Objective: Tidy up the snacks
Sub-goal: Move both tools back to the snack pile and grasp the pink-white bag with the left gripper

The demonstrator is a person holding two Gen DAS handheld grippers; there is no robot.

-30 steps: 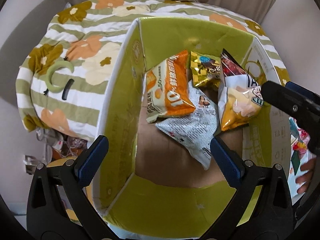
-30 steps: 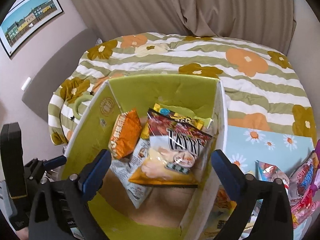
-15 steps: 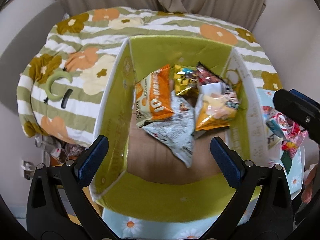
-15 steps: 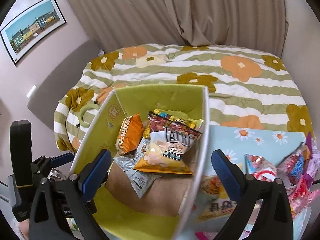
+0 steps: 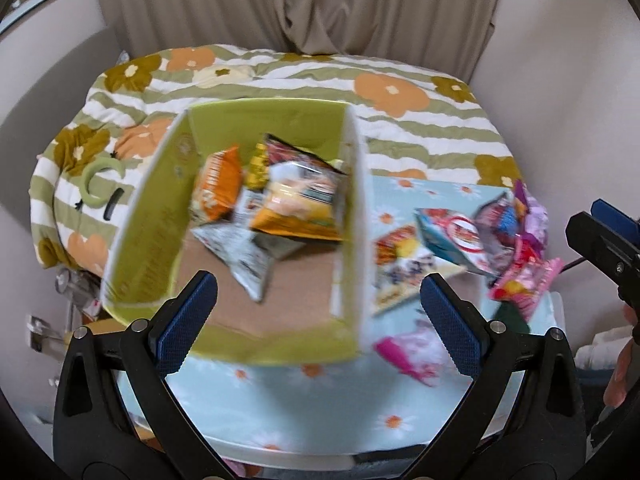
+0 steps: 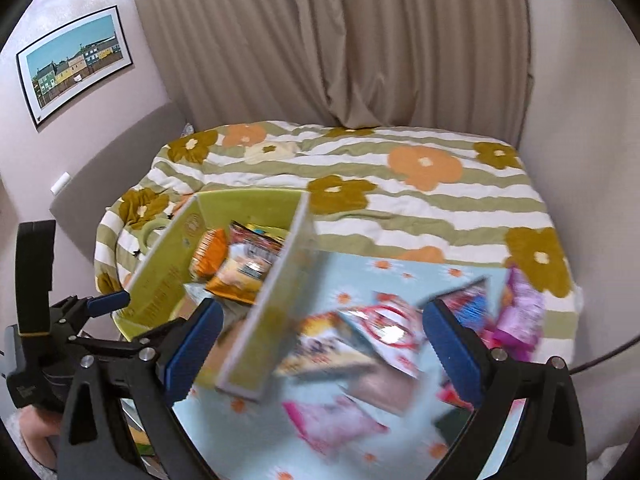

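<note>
Behind the daisy-print table (image 5: 304, 412) lies a flower-striped bed (image 6: 400, 208). Green box (image 5: 160, 216) already holds several packets; loose snacks (image 6: 360, 344) lie just right of it. Both tools — left gripper (image 5: 316, 320), right gripper (image 6: 320, 348) — gape wide, empty. Likely between placements — next, pinch one loose packet.

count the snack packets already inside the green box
4 visible: an orange packet at the left, a dark red packet at the back, a yellow-orange packet in the middle, and a silver packet nearest. Others may lie hidden beneath.

Bedroom (home): bed (image 6: 400, 184), curtain (image 6: 320, 40).
</note>
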